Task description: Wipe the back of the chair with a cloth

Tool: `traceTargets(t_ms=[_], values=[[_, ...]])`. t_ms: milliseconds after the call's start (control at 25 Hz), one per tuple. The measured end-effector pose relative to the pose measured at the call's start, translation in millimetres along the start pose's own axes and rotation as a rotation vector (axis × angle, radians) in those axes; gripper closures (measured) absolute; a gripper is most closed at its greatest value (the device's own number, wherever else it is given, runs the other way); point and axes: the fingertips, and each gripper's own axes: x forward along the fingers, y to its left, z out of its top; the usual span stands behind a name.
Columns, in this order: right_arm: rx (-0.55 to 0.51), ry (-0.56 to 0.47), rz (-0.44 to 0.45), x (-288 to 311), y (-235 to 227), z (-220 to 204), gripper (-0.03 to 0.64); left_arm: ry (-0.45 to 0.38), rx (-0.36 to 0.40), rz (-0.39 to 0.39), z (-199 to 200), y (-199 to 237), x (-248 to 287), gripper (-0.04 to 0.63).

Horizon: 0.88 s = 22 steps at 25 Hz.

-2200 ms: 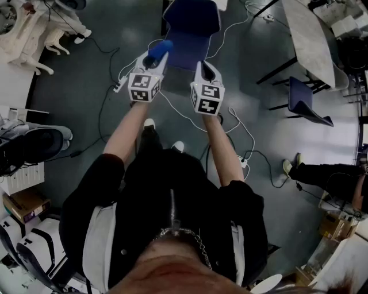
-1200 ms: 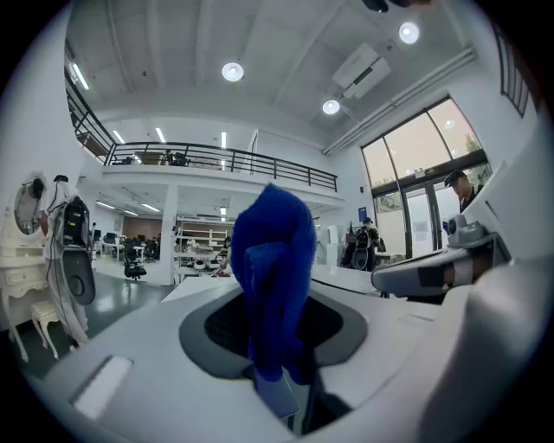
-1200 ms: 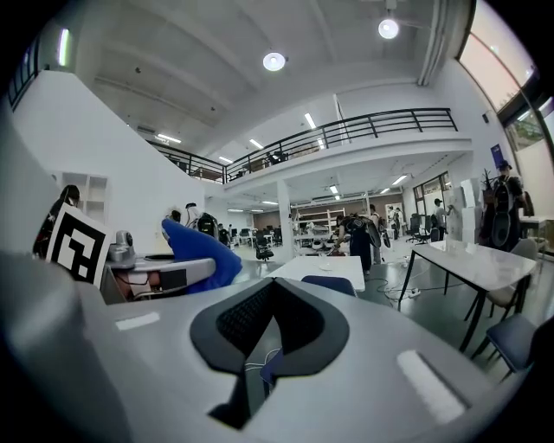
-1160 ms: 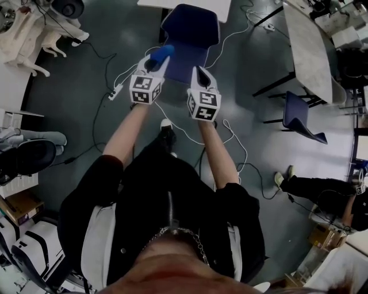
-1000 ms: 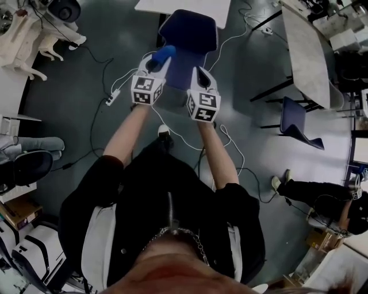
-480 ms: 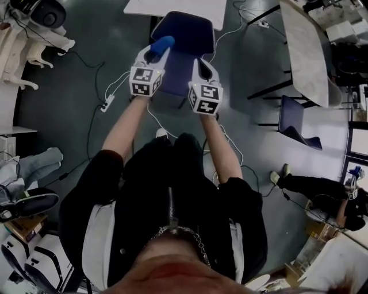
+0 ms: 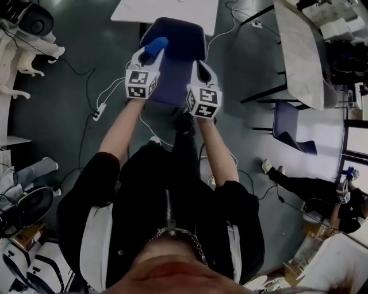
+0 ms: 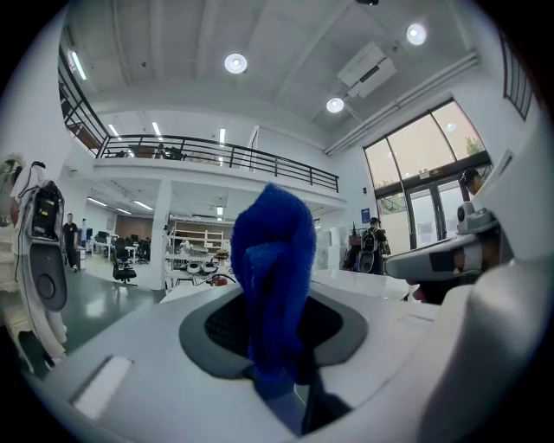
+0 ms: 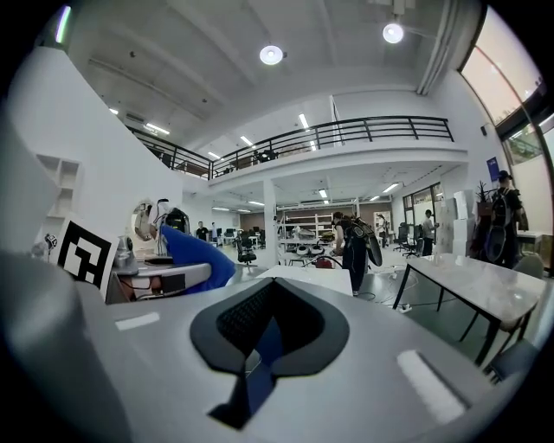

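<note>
Head view showed the person standing over a dark blue chair [image 7: 179, 35] that stood against the edge of a white tabletop [image 7: 167, 8], with both arms stretched forward above it. The left hand-held gripper [image 7: 149, 57] was clenched on a bright blue cloth [image 7: 156, 46], whose bunched end stuck out past the jaw tips over the chair's left side. I could not tell whether the cloth touched the chair.

Left gripper view confirmed the hold: the cloth [image 8: 273, 268] rose in a thick fold from between the two jaws.

The right hand-held gripper [image 7: 199, 65] hung just beside the left one, over the chair's right part. In the right gripper view its jaws were drawn together to a narrow slit with nothing held between them, and a strip of blue showed through the slit. That view also caught the cloth [image 9: 196, 256] off to its left.

White cables [image 7: 96, 109] trailed across the grey floor [image 7: 63, 97], and a second blue chair [image 7: 292, 128] stood well apart on the right.
</note>
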Motion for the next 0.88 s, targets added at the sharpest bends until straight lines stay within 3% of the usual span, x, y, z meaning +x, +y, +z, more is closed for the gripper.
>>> traceTargets(t_ms=[200, 440, 680, 880], values=[[0.017, -0.037, 0.041, 40.3, -33.5, 7.2, 0.614, -0.01, 0.007, 0.036, -8.2, 9.9, 46.1, 0.472], [-0.059, -0.08, 0.082, 114.8, -49.6, -2.6, 0.614, -0.017, 0.017, 0.096, -39.1, 54.3, 102.9, 0.472], [-0.166, -0.111, 0.136, 171.1, -53.4, -48.0, 0.614, -0.045, 0.025, 0.122, -91.7, 90.2, 145.1, 0.474], [-0.175, -0.166, 0.205, 209.9, -55.6, -102.3, 0.614, -0.088, 0.049, 0.117, -151.5, 103.9, 173.5, 0.474]])
